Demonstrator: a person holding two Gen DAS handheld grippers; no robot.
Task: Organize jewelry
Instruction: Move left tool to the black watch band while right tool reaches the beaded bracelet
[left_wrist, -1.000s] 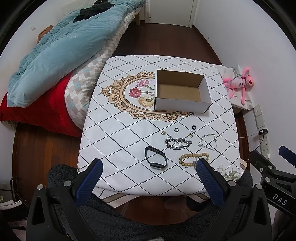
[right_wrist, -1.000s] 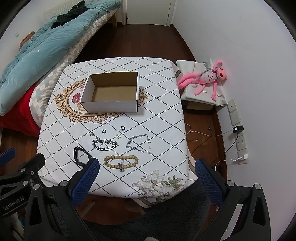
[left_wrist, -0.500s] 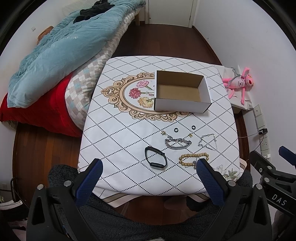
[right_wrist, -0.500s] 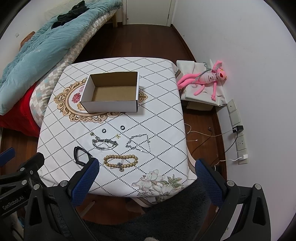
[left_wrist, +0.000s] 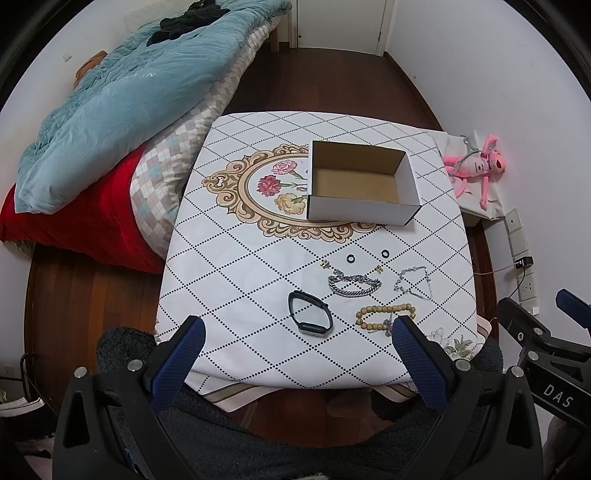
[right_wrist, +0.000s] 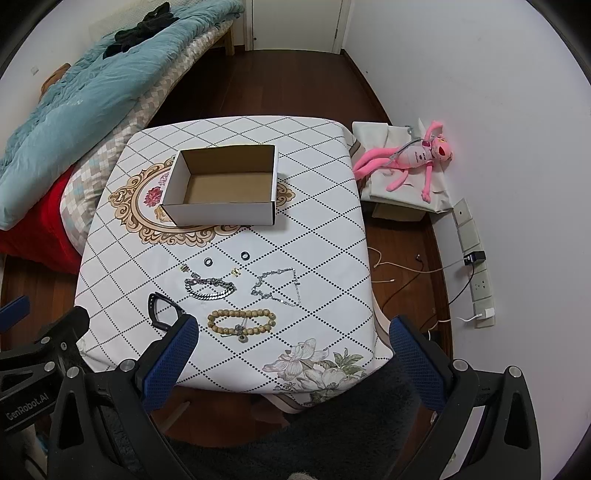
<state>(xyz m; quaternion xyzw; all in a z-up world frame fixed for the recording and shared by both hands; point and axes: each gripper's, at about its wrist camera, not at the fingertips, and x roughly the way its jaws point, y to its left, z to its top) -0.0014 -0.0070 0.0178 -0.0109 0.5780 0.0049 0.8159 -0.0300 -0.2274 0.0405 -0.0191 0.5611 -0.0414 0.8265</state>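
Both grippers, left (left_wrist: 295, 332) and right (right_wrist: 291, 330), hang spread wide and empty over the table's (left_wrist: 236, 266) near edge, jewelry (right_wrist: 242, 321) lying ahead of them, short of the box (right_wrist: 221, 212).

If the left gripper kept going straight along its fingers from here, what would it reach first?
Probably the black band: it lies on the tablecloth about midway between the open fingers of the left gripper, nearest of the jewelry. The chain bracelet lies beyond. Depth is unclear in this view, so it might touch cloth first.

Two black hand-held gripper (left_wrist: 295, 328) frames, blue textured fingers (right_wrist: 168, 360), silver screws, white "DAS" and "GenRobot.AI" lettering.
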